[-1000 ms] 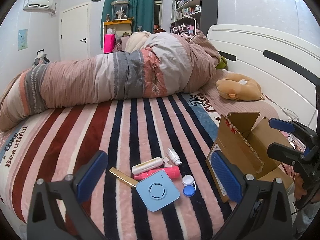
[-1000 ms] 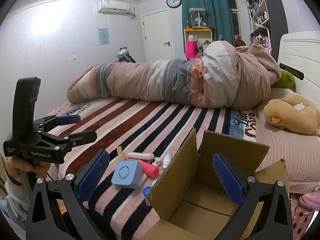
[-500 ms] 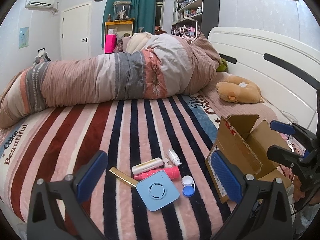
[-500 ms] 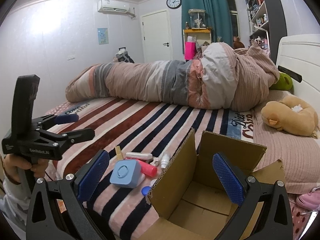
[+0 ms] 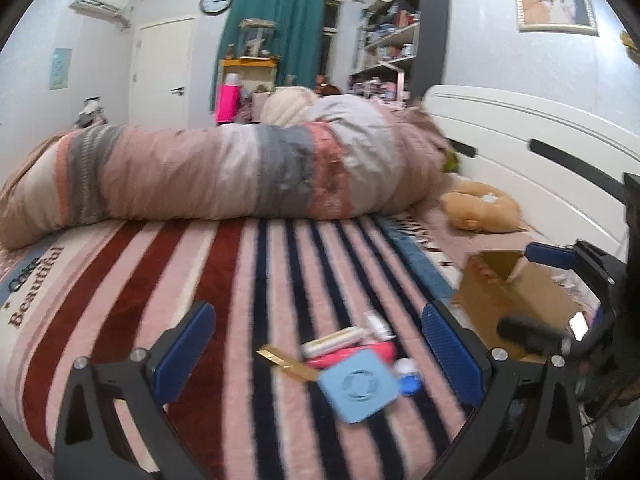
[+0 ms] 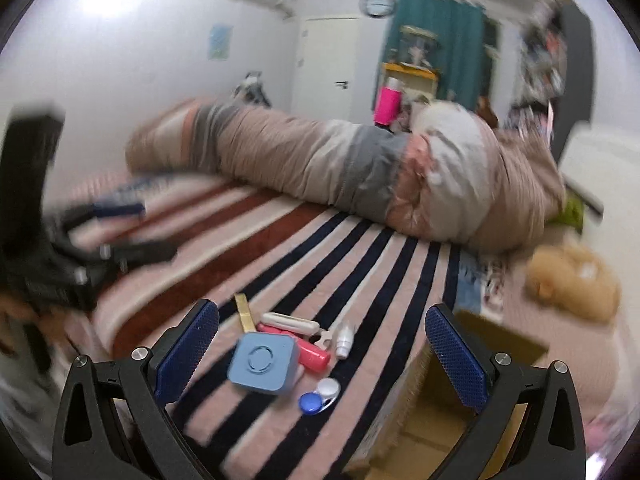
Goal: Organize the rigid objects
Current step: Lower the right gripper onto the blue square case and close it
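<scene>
A cluster of small items lies on the striped blanket: a blue square box [image 5: 359, 385] [image 6: 264, 363], a pink tube [image 6: 314, 353], a white case [image 6: 291, 321], a small white bottle [image 6: 345, 338], a gold stick [image 6: 245, 318] and a blue-and-white lens case [image 6: 319, 396]. An open cardboard box [image 5: 516, 304] [image 6: 432, 412] stands to their right. My left gripper [image 5: 320, 354] is open and empty, just short of the cluster. My right gripper [image 6: 322, 354] is open and empty, above the cluster's near side.
A rolled quilt [image 5: 224, 172] lies across the far side of the bed. A tan plush toy [image 5: 482, 206] sits by the white headboard [image 5: 540, 160]. The bed's near edge runs just under both grippers.
Both views are now blurred by motion. The right gripper has swung left from over the cardboard box to over the item cluster. The left gripper has shifted a little left and lower.
</scene>
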`<state>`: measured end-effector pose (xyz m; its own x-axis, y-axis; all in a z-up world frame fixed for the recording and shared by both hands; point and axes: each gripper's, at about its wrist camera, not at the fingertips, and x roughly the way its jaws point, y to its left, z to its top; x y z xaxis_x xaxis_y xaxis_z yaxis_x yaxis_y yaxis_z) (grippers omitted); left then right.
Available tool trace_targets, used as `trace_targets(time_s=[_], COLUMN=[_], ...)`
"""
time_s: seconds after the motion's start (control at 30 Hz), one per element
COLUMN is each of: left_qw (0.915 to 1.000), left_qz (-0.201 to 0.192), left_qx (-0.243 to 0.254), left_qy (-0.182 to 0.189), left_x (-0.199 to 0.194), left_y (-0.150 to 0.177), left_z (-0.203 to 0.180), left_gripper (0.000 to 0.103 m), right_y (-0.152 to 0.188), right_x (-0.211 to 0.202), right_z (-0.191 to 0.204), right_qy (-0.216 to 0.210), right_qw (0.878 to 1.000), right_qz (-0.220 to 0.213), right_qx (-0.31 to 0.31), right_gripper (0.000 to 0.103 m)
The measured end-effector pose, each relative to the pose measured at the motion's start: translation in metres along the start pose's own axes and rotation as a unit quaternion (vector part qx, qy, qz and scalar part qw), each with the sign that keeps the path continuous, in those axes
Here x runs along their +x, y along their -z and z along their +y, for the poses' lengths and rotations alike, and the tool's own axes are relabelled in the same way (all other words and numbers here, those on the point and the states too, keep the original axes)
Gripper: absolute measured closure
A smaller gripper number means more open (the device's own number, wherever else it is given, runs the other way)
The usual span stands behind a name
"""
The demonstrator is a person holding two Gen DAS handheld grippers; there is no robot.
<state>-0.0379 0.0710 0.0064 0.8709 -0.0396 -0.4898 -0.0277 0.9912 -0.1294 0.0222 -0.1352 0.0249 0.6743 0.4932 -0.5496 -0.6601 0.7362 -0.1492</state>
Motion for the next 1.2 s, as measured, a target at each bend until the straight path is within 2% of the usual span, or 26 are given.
trace_targets(time_s=[0.03, 0.13, 0.23, 0.3, 0.43, 0.47, 0.57, 0.7, 0.73, 0.77, 0.8, 0.93, 1.07, 1.17, 1.2], left_qw=[0.9999, 0.9993, 0.9976, 0.9961, 0.9934, 0.9931, 0.9926, 0.9931, 0.9931, 0.9931, 0.9931, 0.9931, 0.9936, 0.9935, 0.9927], left_qz=[0.003, 0.022, 0.048, 0.065, 0.087, 0.089, 0.094, 0.099, 0.1, 0.101, 0.103, 0.106, 0.105, 0.103, 0.102], left_qx=[-0.004, -0.012, -0.021, -0.035, -0.054, -0.057, -0.064, -0.055, -0.054, -0.052, -0.051, -0.048, -0.041, -0.037, -0.035], left_qy=[-0.009, -0.029, -0.046, -0.048, -0.05, -0.049, -0.042, -0.032, -0.029, -0.025, -0.022, -0.014, -0.005, 0.03, 0.054], left_x=[0.002, 0.013, 0.028, 0.037, 0.046, 0.047, 0.048, 0.049, 0.051, 0.052, 0.053, 0.055, 0.053, 0.052, 0.051], left_y=[0.003, 0.015, 0.032, 0.047, 0.068, 0.072, 0.079, 0.08, 0.08, 0.08, 0.08, 0.079, 0.078, 0.075, 0.072], left_z=[0.009, 0.035, 0.057, 0.069, 0.081, 0.082, 0.084, 0.077, 0.076, 0.074, 0.072, 0.065, 0.061, 0.055, 0.051], left_gripper=[0.001, 0.001, 0.001, 0.001, 0.001, 0.001, 0.001, 0.001, 0.001, 0.001, 0.001, 0.001, 0.001, 0.001, 0.001], right_y=[-0.001, 0.003, 0.024, 0.04, 0.072, 0.075, 0.078, 0.072, 0.068, 0.065, 0.064, 0.063, 0.063, 0.057, 0.054], right_x=[0.012, 0.048, 0.097, 0.123, 0.178, 0.183, 0.193, 0.187, 0.18, 0.18, 0.176, 0.168, 0.159, 0.15, 0.145], right_z=[0.018, 0.044, 0.071, 0.079, 0.076, 0.073, 0.06, 0.057, 0.056, 0.056, 0.058, 0.061, 0.063, 0.06, 0.06], right_qy=[-0.005, -0.048, -0.064, -0.044, 0.037, 0.035, 0.001, -0.042, -0.051, -0.051, -0.055, -0.08, -0.074, -0.093, -0.104], right_qw=[1.0, 0.997, 0.989, 0.983, 0.96, 0.959, 0.959, 0.965, 0.969, 0.97, 0.971, 0.97, 0.973, 0.975, 0.975], right_qz=[0.013, 0.061, 0.126, 0.171, 0.265, 0.273, 0.282, 0.259, 0.243, 0.239, 0.234, 0.231, 0.215, 0.199, 0.191], right_qx=[-0.022, -0.019, -0.031, -0.049, -0.078, -0.072, -0.017, 0.014, 0.012, 0.005, -0.004, -0.017, -0.047, -0.043, -0.041], right_gripper=[0.0, 0.0, 0.0, 0.0, 0.0, 0.0, 0.001, 0.049, 0.051, 0.058, 0.076, 0.079, 0.079, 0.079, 0.079])
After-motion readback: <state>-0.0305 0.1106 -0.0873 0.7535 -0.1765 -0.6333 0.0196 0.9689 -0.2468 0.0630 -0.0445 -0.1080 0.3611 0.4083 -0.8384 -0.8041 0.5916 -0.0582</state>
